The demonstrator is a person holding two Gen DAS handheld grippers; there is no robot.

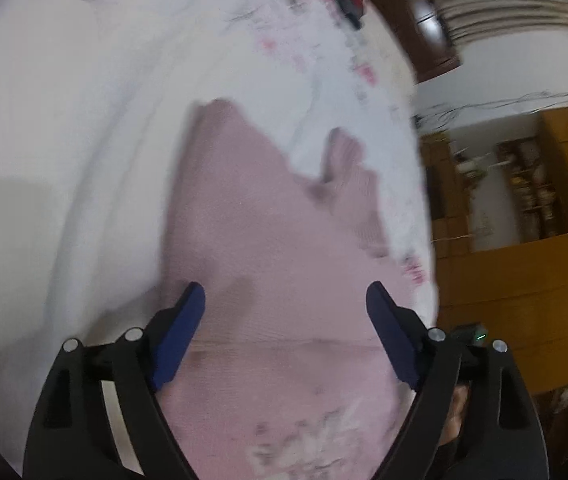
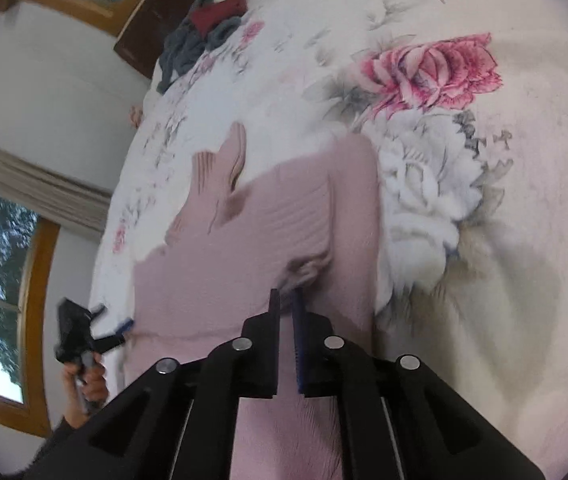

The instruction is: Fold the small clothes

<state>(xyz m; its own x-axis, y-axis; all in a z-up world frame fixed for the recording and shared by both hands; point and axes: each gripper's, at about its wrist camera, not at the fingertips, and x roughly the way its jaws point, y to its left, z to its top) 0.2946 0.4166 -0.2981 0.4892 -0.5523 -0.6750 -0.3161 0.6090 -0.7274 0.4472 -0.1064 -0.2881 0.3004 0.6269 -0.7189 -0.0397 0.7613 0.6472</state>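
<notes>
Right gripper [image 2: 285,300]: the two fingers stand nearly together, pinching a bunched fold of the pink knit garment [image 2: 244,248] at their tips; the ribbed band of the cloth gathers into the pinch from about 12 o'clock. Left gripper [image 1: 284,296]: the blue-padded fingers [image 1: 182,320] are spread wide apart over the same garment [image 1: 264,240], with nothing between them; contact with the cloth cannot be told. In the right wrist view the left gripper [image 2: 96,332] appears at 9 o'clock, at the garment's edge, held by a hand [image 2: 88,384]. The garment lies spread on a white bedspread [image 2: 503,200] printed with flowers; a narrow ribbed part [image 2: 236,152], perhaps a sleeve, reaches toward 11 o'clock. A pink printed rose [image 2: 431,72] lies on the bedspread at 1 o'clock, a pale grey one [image 2: 419,192] just beside the garment at 2 o'clock. A heap of grey and red clothes [image 2: 204,36] sits at 11 o'clock, well apart, near the far bed edge. Beyond, at 9 o'clock, a wood-framed window [image 2: 32,280] shows trees. The left wrist view is blurred; wooden cabinets [image 1: 523,272] stand at 3 o'clock.
</notes>
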